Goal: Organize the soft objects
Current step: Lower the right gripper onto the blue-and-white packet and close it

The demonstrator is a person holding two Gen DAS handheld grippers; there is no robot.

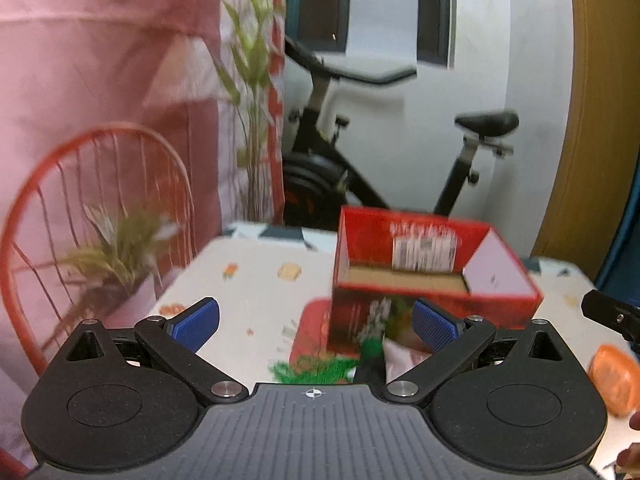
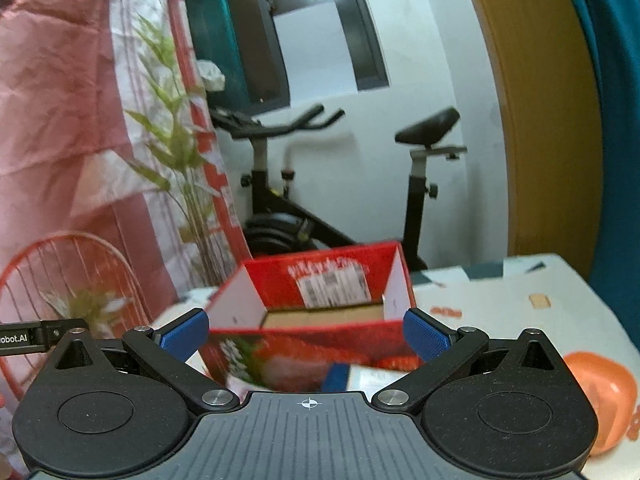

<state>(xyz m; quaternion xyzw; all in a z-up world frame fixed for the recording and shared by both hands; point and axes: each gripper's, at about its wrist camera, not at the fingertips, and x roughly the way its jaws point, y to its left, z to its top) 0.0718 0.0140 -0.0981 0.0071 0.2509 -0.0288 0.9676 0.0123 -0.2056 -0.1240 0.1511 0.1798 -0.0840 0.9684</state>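
A red open-topped cardboard box (image 1: 436,276) stands on the patterned table (image 1: 248,280), with a white label on its inner back wall. My left gripper (image 1: 316,324) is open just in front of the box's near left corner, nothing between its blue pads (image 1: 198,322). Below it lie a green fuzzy soft object (image 1: 316,370) and a red flat item (image 1: 310,328). An orange soft object (image 1: 614,380) lies at the right. In the right wrist view the same box (image 2: 316,300) sits straight ahead of my open right gripper (image 2: 306,334), the orange soft object (image 2: 604,392) to its right.
A red wire chair (image 1: 100,216) with dried grass (image 1: 120,248) stands left of the table. Behind are a pink curtain (image 1: 100,60), a tall green plant (image 1: 252,80) and a black exercise bike (image 1: 360,168) by the white wall. A flat white and blue item (image 2: 360,378) lies before the box.
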